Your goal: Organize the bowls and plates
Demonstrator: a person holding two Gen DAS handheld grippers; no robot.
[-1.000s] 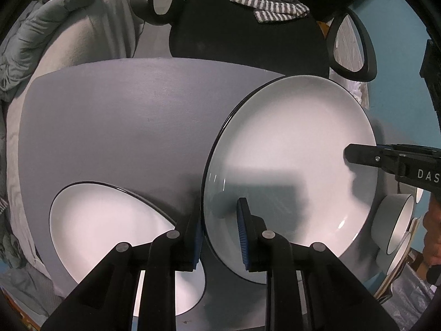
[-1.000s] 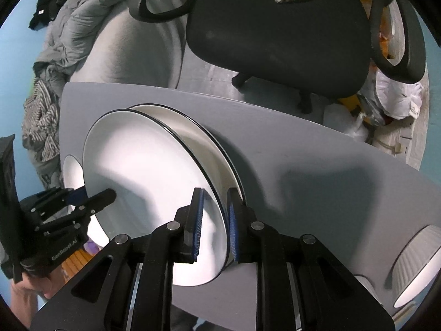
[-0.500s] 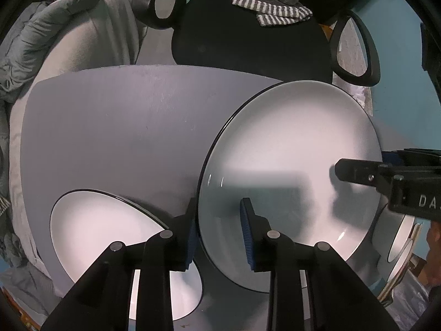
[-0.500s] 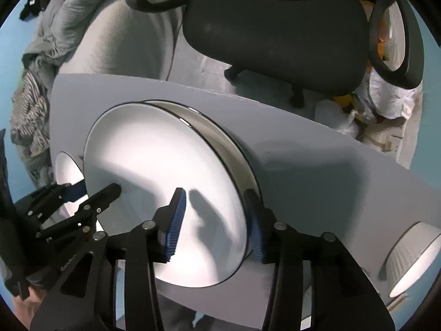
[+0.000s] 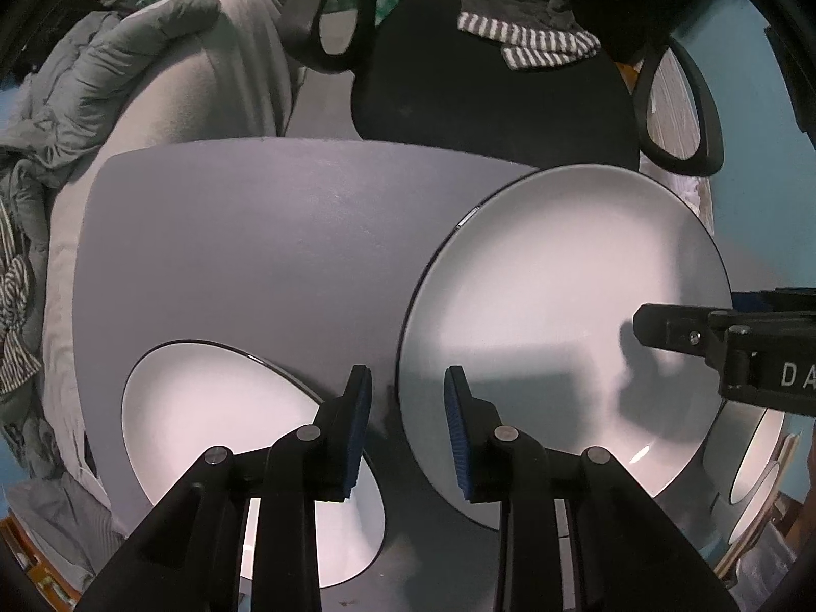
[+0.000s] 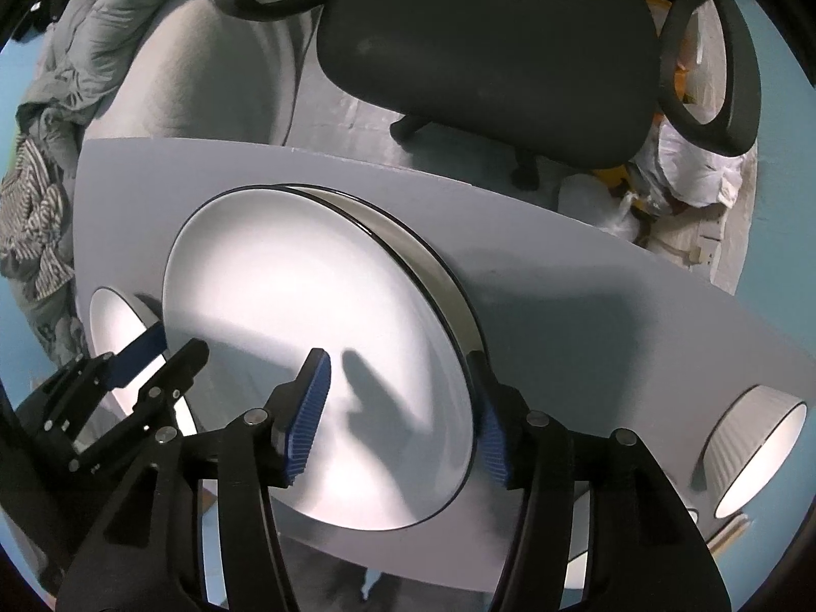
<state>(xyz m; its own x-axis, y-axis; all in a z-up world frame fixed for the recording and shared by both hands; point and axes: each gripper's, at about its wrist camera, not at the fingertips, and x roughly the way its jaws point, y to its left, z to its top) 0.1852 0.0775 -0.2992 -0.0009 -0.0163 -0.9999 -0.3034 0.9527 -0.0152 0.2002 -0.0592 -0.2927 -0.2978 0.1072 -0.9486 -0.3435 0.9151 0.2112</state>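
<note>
A large white plate with a dark rim rests on top of another like it on the grey table. My left gripper is open at the top plate's left edge, touching nothing. My right gripper is open, its jaws wide on either side of the stack's right rim; the top plate fills the right wrist view. A second white plate lies flat to the left, under my left gripper. A ribbed white bowl lies on its side at the table's right end.
A black office chair with a striped cloth stands behind the table. Grey bedding is piled at the back left. More white bowls sit at the right edge, beyond the right gripper's body.
Both grippers opened and let go of the top plate, which settled onto the plate beneath. The right jaws spread wide; the left jaws parted and drew back slightly.
</note>
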